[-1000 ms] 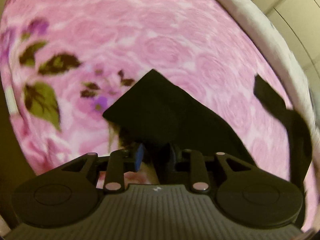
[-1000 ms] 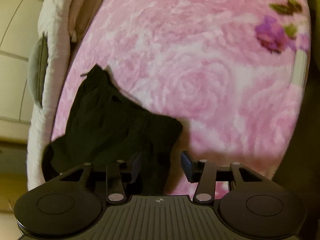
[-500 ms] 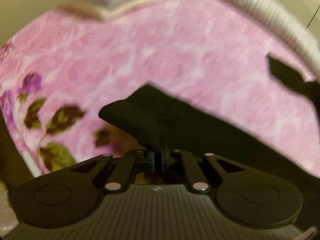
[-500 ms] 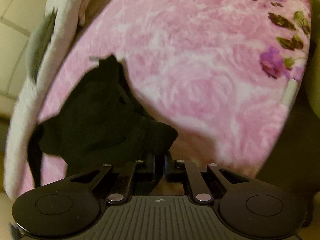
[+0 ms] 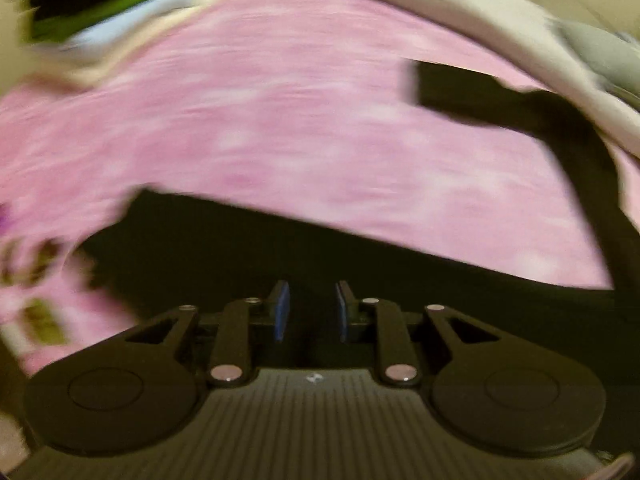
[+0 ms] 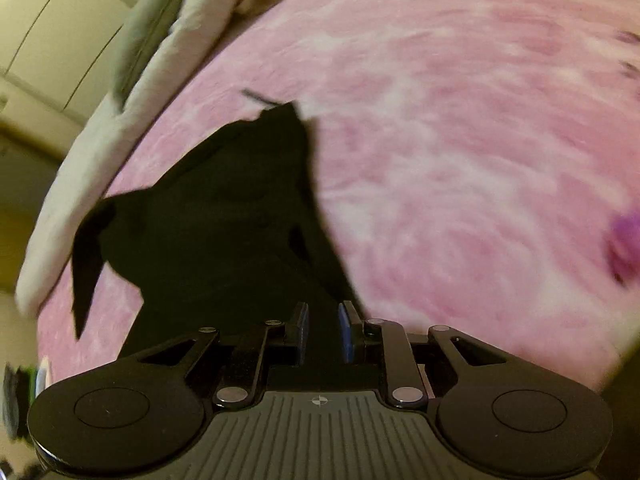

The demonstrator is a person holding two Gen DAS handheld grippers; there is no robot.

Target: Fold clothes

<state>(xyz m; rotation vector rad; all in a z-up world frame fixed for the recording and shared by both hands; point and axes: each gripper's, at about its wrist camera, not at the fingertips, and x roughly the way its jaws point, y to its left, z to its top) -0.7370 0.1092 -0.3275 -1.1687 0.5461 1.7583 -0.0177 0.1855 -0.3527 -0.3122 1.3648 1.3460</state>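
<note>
Left wrist view: black garment [image 5: 240,248] spans 9 to 3 o'clock above pink bed [image 5: 280,120]. L fingers [image 5: 280,312] & R fingers [image 6: 301,332] are narrow and just eased open, cloth btwn; grip unclear. I'd pinch firm, keep the edge taut and lay it flat.

Dim, warm yellowish indoor light. Heavy motion blur smears the pink blanket [image 5: 280,128] in the left wrist view (right wrist view milder). Fisheye distortion bends all edges; the black garment [image 6: 224,216] shows no detail.
</note>
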